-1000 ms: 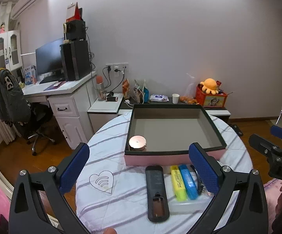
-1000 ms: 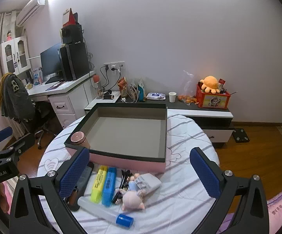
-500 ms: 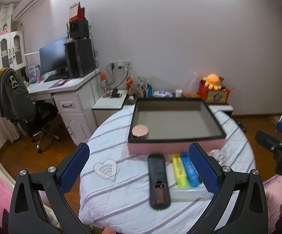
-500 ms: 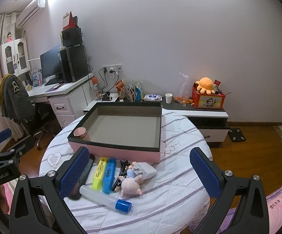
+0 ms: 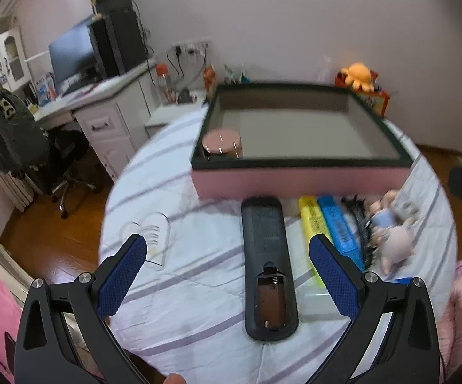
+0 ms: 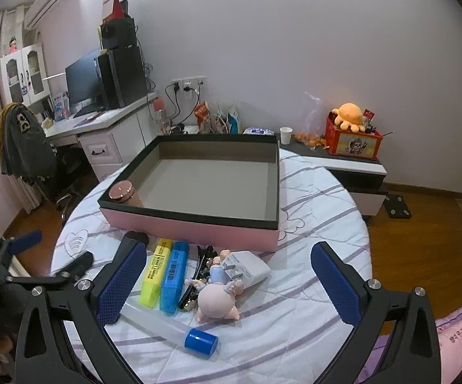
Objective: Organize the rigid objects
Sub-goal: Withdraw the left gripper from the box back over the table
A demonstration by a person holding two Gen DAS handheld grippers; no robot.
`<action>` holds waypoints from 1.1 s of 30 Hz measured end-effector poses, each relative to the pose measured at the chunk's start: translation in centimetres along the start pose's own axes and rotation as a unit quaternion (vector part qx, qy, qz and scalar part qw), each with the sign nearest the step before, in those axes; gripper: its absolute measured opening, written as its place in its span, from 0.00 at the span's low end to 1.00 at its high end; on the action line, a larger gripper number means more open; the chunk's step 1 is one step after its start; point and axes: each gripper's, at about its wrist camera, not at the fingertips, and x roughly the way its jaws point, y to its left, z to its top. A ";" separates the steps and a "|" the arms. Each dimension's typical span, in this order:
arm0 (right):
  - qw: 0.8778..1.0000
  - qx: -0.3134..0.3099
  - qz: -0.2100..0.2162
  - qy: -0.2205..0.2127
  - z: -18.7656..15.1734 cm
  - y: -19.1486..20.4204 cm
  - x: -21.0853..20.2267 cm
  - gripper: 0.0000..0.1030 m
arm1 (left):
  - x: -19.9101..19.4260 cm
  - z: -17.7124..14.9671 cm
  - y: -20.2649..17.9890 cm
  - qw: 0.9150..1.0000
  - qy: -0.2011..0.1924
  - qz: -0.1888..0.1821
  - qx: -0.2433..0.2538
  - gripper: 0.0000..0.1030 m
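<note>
A pink box with a dark rim [image 5: 298, 161] [image 6: 186, 216] stands on the round table and holds a pink round tin [image 5: 221, 143] [image 6: 122, 191] in its near left corner. In front of the box lie a black remote [image 5: 267, 265], back up with its battery bay uncovered, a yellow highlighter [image 6: 154, 272], a blue highlighter [image 6: 175, 276], a black hair clip [image 6: 197, 275], a pig doll [image 6: 216, 299], a white charger [image 6: 248, 268] and a clear tube with a blue cap [image 6: 199, 342]. My left gripper [image 5: 227, 267] is open over the remote. My right gripper [image 6: 227, 283] is open above the doll.
The table [image 6: 310, 320] has a white striped cloth. Behind it are a low cabinet [image 6: 336, 166] with a red box and orange plush [image 6: 349, 116], a paper cup [image 6: 285, 134], a white desk with monitor [image 6: 82, 86], and an office chair draped with a jacket [image 6: 26, 140].
The left gripper has moved forward and down towards the remote, which now lies between its fingers. The right gripper has shifted slightly closer to the objects. Both stay open.
</note>
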 end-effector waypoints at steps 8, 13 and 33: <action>1.000 0.007 0.004 0.028 0.0 -0.9 3.6 1.00 | 4.9 -0.5 -1.2 0.998 0.054 -0.004 0.014 0.89; 0.999 0.010 0.005 0.043 -0.1 -1.3 5.1 1.00 | 4.9 -0.1 -1.0 0.999 0.052 0.000 0.016 0.89; 0.997 0.026 -0.003 0.077 -3.6 -2.1 6.4 0.93 | 1.3 0.1 -0.2 1.000 0.000 -0.014 0.013 0.93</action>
